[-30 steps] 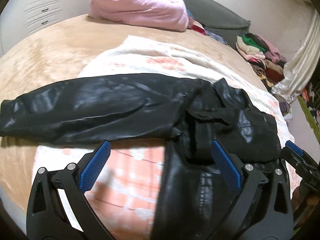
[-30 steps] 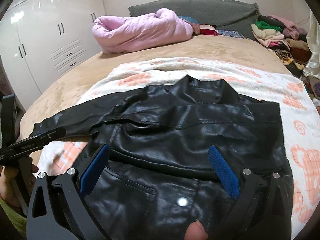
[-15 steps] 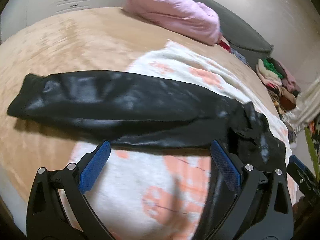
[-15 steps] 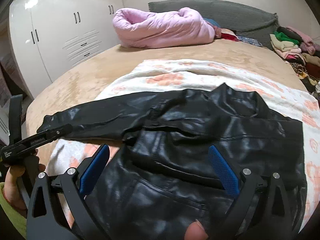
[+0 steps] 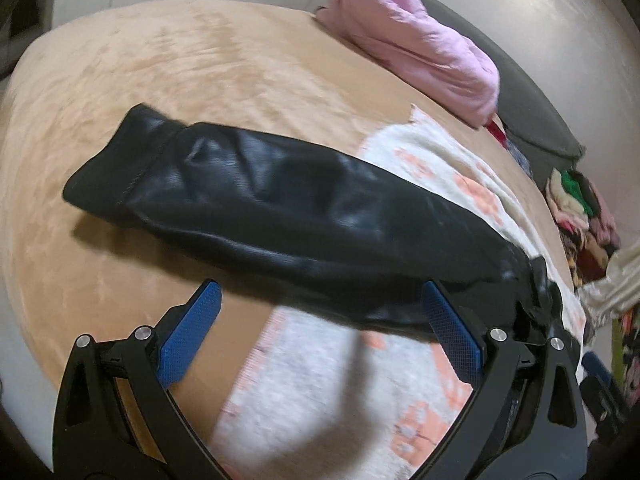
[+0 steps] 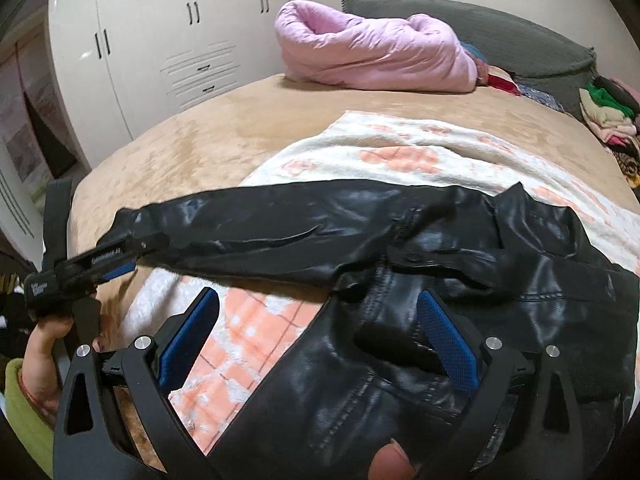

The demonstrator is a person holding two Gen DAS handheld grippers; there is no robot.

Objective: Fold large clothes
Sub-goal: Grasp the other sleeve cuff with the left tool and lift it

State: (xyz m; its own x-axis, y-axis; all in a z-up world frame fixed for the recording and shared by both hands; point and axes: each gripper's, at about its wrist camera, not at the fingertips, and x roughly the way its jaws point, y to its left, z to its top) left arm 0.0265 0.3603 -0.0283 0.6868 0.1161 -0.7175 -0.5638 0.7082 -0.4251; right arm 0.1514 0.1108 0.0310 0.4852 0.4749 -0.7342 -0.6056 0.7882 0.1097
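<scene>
On the bed (image 6: 224, 136), black leather jacket (image 6: 460, 280) spread over a white-and-orange blanket (image 6: 400, 148); both tools wide open, empty.

Left tool (image 5: 320, 336): blue pads far apart, gripping nothing, hovering just short of the jacket sleeve (image 5: 260, 196); the cuff reaches off the blanket onto the tan bed cover. Right tool (image 6: 320, 336): equally wide, over the jacket body, no visible contact. Right view alone shows collar, body and wardrobe (image 6: 160, 40); left view shows only the sleeve. Pink quilt (image 6: 372, 56) lies beyond the jacket.
</scene>
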